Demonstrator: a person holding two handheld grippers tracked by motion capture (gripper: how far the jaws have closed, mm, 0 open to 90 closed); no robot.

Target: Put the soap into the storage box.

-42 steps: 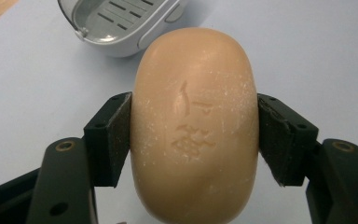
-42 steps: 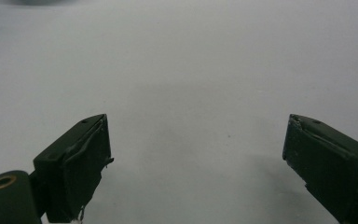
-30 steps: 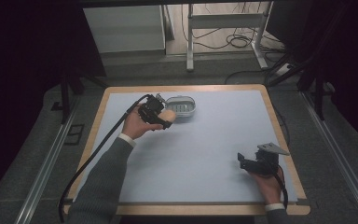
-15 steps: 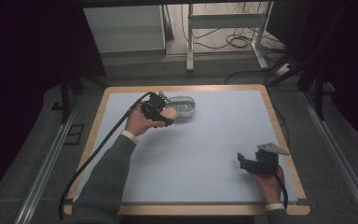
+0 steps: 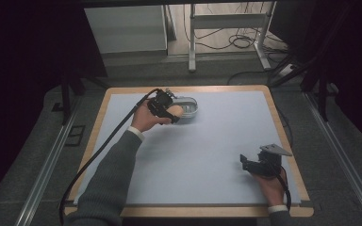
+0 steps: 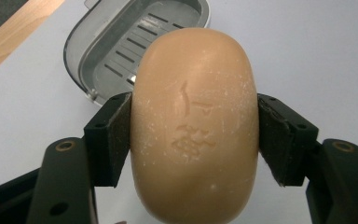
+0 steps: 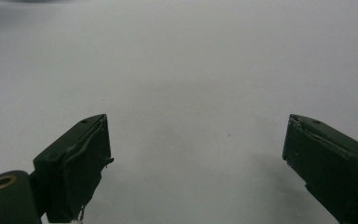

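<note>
Jaws of left gripper (image 6: 193, 140) clamp soap bar (image 6: 193, 126) beside soap dish (image 6: 121, 42); right gripper (image 7: 196, 154) jaws wide apart, empty.

- The counter (image 5: 264, 141) has a pale blue top with a light wooden edge.
- Grey carpet floor (image 5: 37, 155) surrounds it, with metal rails (image 5: 42, 179) along both sides.
- Beyond stand a white cabinet (image 5: 125, 28) and a grey metal frame (image 5: 226, 21); black cables (image 5: 238, 42) lie on the floor.
- Both far corners are dark.

High cam overhead facing fwd/down on table (image 5: 226, 141), gripper cams close-up along jaws, all share tabletop.
</note>
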